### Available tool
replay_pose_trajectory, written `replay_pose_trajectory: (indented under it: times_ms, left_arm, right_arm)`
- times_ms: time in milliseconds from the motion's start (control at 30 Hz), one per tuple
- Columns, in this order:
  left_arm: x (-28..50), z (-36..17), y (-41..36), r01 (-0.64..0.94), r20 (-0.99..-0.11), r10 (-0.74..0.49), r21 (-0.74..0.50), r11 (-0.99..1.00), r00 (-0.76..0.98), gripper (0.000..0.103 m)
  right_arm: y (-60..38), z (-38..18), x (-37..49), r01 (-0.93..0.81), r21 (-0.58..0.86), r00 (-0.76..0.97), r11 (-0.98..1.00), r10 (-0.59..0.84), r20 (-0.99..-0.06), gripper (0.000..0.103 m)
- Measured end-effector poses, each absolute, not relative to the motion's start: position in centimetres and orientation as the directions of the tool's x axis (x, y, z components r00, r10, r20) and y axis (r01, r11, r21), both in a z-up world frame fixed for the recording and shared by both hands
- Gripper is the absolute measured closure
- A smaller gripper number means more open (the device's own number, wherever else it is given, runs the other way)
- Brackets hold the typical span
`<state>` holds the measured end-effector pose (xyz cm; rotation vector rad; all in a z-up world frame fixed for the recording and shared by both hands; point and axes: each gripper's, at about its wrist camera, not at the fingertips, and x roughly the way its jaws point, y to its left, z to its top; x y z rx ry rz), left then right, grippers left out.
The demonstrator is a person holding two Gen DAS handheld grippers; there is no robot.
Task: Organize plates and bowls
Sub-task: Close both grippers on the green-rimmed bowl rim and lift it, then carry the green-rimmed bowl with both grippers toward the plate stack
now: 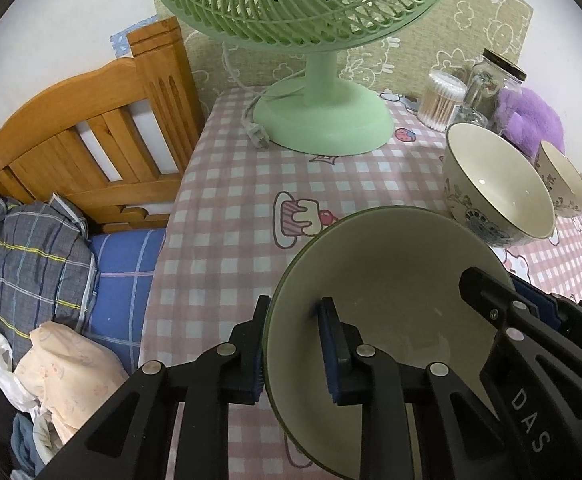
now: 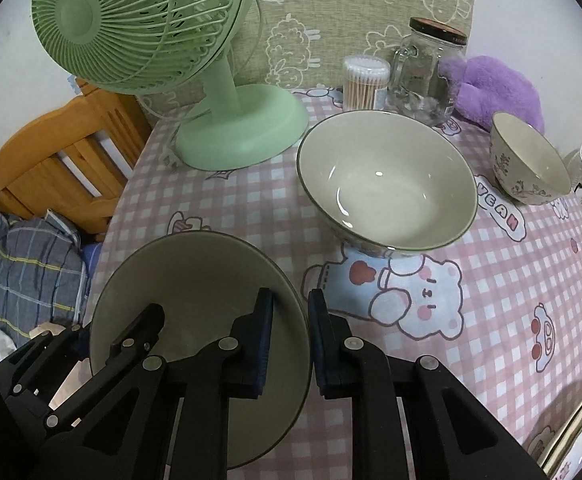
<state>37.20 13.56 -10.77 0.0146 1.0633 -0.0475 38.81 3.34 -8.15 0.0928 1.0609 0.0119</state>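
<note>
A greenish plate (image 1: 391, 320) with a dark rim is held tilted above the pink checked tablecloth (image 1: 231, 208). My left gripper (image 1: 291, 348) is shut on its left rim, one pad inside, one outside. My right gripper (image 2: 289, 344) is shut on the opposite rim of the same plate (image 2: 195, 292); its body also shows in the left wrist view (image 1: 531, 340). A large cream bowl (image 2: 387, 184) with a patterned outside stands behind the plate, also in the left wrist view (image 1: 499, 184). A smaller patterned bowl (image 2: 527, 160) stands to its right.
A green desk fan (image 2: 171, 60) stands at the back left, its plug (image 1: 257, 136) on the cloth. A cotton swab tub (image 2: 365, 80), a glass jar (image 2: 427, 68) and a purple plush (image 2: 495, 92) line the back. Stacked plates (image 2: 575, 440) sit at front right. A wooden bed frame (image 1: 87, 132) is at left.
</note>
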Motion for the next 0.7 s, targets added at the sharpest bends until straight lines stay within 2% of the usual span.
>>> replay_pose_trajectory:
  times_ms: [700]
  left_arm:
    - [28.6, -8.0, 11.3, 0.149, -0.87, -0.092, -0.021, 0.989, 0.484, 0.082]
  right_arm:
    - [0.8, -5.2, 29.0, 0.126, 0.057, 0.48, 0.99, -0.01, -0.877, 0.082]
